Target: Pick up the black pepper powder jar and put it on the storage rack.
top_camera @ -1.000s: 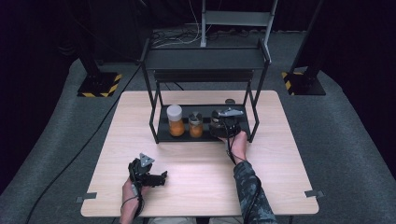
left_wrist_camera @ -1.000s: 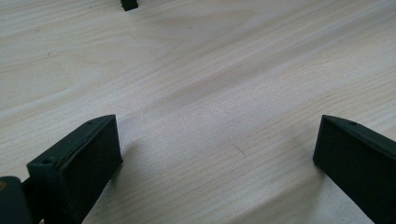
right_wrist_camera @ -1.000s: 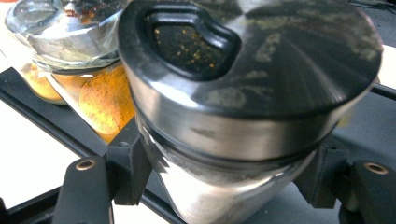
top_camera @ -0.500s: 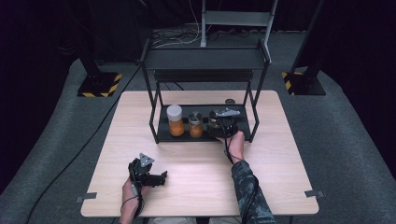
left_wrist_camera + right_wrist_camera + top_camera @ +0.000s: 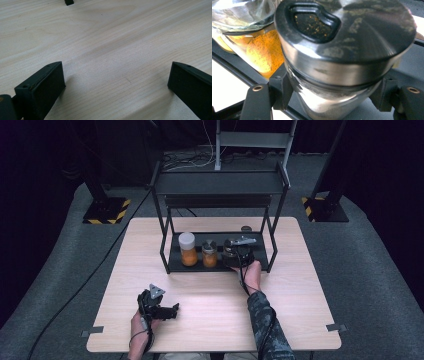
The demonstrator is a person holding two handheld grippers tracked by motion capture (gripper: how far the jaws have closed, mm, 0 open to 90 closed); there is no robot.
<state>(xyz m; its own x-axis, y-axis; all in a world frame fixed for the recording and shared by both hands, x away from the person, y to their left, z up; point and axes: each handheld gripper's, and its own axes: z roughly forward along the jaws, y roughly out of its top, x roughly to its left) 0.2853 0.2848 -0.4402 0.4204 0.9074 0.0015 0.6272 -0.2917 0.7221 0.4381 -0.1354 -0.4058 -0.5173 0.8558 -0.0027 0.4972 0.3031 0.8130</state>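
On the lower shelf of the black rack (image 5: pixel 170 262), my right gripper (image 5: pixel 234 254) is shut on a glass spice jar with a metal shaker lid (image 5: pixel 344 50). Its jaws press the jar's body from both sides below the lid, the gripper (image 5: pixel 332 102) reaching in from the front. Just to the left stand a small jar of orange powder (image 5: pixel 209 254) and a taller white-lidded jar of orange powder (image 5: pixel 188 249). My left gripper (image 5: pixel 170 311) lies on the table near the front edge, open (image 5: pixel 116 82), with only bare wood between its fingers.
The rack's upper shelf (image 5: pixel 220 182) overhangs the jars, and its posts (image 5: pixel 271 251) flank the shelf opening. A small dark round lid (image 5: pixel 246 228) sits behind the rack at the right. The light wooden table (image 5: pixel 300 290) has open space left, right and in front.
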